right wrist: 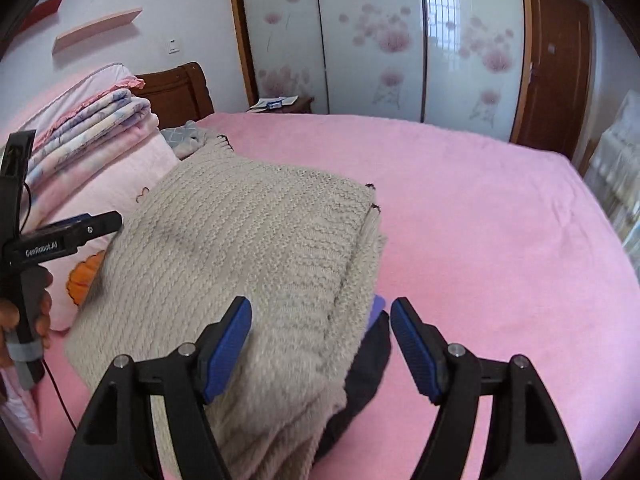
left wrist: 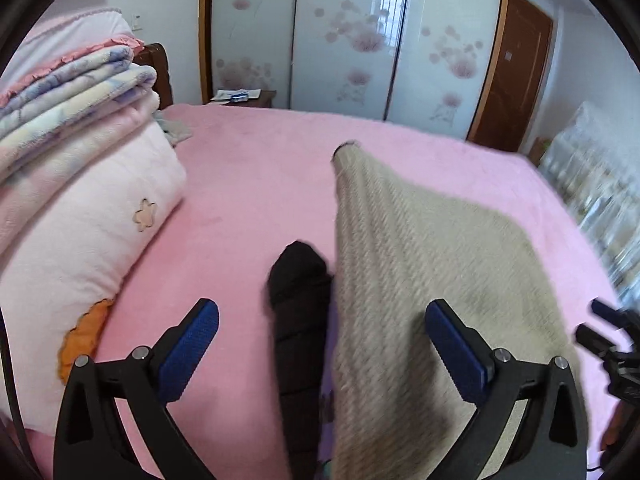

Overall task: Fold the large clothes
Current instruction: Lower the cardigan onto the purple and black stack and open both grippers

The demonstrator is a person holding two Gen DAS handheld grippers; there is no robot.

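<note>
A folded beige knit sweater (right wrist: 260, 240) lies on the pink bed (right wrist: 480, 240), partly on top of a black garment (right wrist: 368, 360). In the left wrist view the sweater (left wrist: 420, 260) runs forward on the right and the black garment (left wrist: 298, 320) sticks out beside it. My left gripper (left wrist: 320, 312) stands wide open above both, pads clear of the cloth. My right gripper (right wrist: 320, 308) is open over the sweater's near right edge and grips nothing. A hand (right wrist: 24, 312) holds the left gripper, and one of its fingers (right wrist: 100, 222) shows at the left.
A pale pink pillow (left wrist: 100, 220) and a stack of folded blankets (left wrist: 72, 92) lie at the left by the wooden headboard (right wrist: 180, 88). Flowered sliding wardrobe doors (right wrist: 380, 40) and a brown door (right wrist: 556, 60) stand behind. The right gripper's fingers (left wrist: 600, 310) show at the right edge.
</note>
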